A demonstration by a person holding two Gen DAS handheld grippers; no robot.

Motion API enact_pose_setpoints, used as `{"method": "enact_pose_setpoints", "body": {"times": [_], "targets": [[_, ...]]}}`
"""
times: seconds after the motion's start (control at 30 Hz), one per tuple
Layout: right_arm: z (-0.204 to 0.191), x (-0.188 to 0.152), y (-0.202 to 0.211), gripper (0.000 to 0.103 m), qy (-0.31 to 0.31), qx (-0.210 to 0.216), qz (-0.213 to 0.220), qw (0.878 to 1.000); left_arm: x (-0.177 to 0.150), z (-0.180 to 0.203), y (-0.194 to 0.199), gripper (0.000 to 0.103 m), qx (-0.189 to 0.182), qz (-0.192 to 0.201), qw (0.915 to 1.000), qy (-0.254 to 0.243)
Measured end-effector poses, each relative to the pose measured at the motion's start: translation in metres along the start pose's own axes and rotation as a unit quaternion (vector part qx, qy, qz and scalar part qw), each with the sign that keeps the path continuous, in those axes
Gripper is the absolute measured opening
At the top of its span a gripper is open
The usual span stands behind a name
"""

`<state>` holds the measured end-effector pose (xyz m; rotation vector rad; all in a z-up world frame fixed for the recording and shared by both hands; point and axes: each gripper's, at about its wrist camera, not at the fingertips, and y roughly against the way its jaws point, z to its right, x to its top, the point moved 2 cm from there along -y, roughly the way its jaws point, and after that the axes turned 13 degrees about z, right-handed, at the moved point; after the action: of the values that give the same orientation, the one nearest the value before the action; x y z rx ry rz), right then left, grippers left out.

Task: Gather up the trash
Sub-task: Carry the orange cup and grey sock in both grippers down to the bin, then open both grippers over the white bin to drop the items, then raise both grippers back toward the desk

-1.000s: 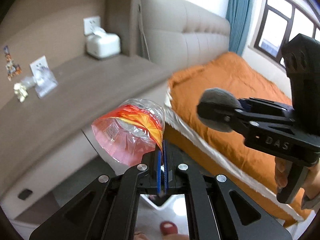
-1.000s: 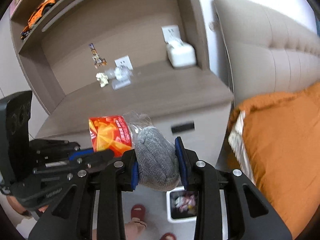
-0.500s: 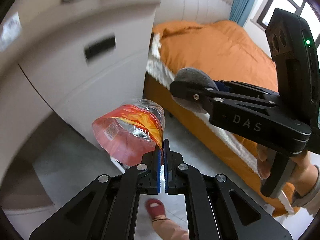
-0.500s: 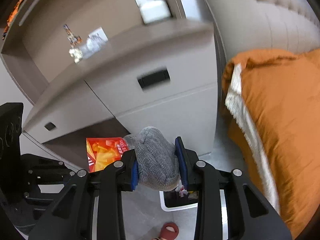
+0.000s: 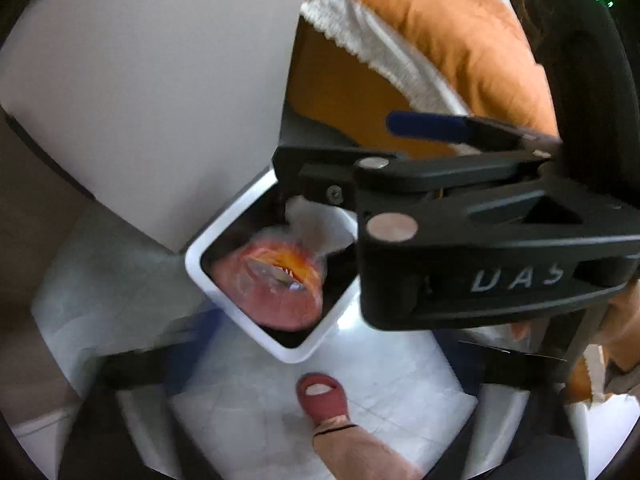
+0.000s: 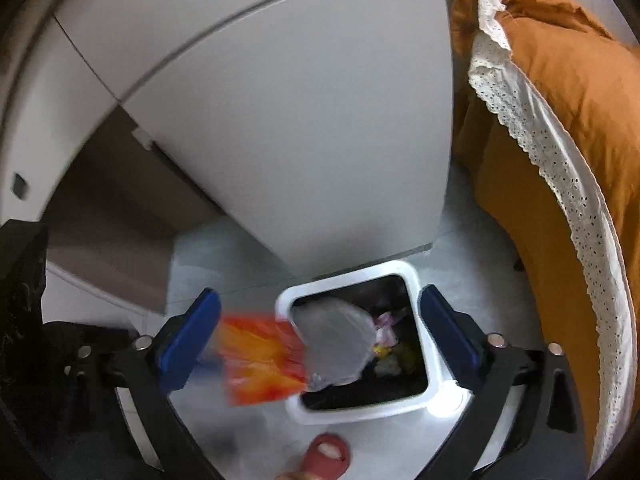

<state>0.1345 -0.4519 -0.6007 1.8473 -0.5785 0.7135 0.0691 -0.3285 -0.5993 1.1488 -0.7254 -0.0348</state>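
Note:
A white square bin with a dark liner stands on the floor by the cabinet; it also shows in the right wrist view. The red-orange snack bag is loose and falling into it, blurred; in the right wrist view the bag crosses the bin's left rim. My left gripper is open above the bin, its fingers blurred. My right gripper is open and empty above the bin, and also shows in the left wrist view. The grey sock is not visible.
A grey cabinet side rises right behind the bin. The bed with an orange cover and white lace trim is on the right. The person's foot in a red slipper stands on the pale floor just in front of the bin.
Both grippers dropped down over the bin and opened. The left one released the snack bag, which is falling in. The right one released the grey sock, now out of sight.

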Motion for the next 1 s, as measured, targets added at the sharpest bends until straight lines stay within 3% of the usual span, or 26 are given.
{"method": "enact_pose_setpoints", "body": {"times": [0.17, 0.37, 0.73, 0.87, 1.0], "targets": [[0.003, -0.006, -0.012, 0.098, 0.002, -0.017, -0.013, 1.0, 0.002, -0.012, -0.014, 0.098, 0.006, 0.009, 0.9999, 0.007], [-0.005, 0.016, 0.001, 0.098, 0.008, -0.02, -0.018, 1.0, 0.02, -0.018, 0.024, 0.098, 0.013, 0.021, 0.9996, 0.01], [-0.05, 0.121, 0.085, 0.098, 0.018, -0.003, 0.035, 0.999, 0.09, -0.014, 0.142, 0.098, 0.028, 0.078, 0.9964, 0.015], [-0.079, 0.165, 0.123, 0.098, 0.04, 0.013, 0.07, 0.997, 0.12, -0.018, 0.2, 0.098, 0.045, 0.119, 0.9916, 0.024], [-0.11, 0.21, 0.155, 0.098, 0.064, 0.032, 0.112, 0.991, 0.144, -0.03, 0.26, 0.098, 0.086, 0.162, 0.9825, 0.033]]}}
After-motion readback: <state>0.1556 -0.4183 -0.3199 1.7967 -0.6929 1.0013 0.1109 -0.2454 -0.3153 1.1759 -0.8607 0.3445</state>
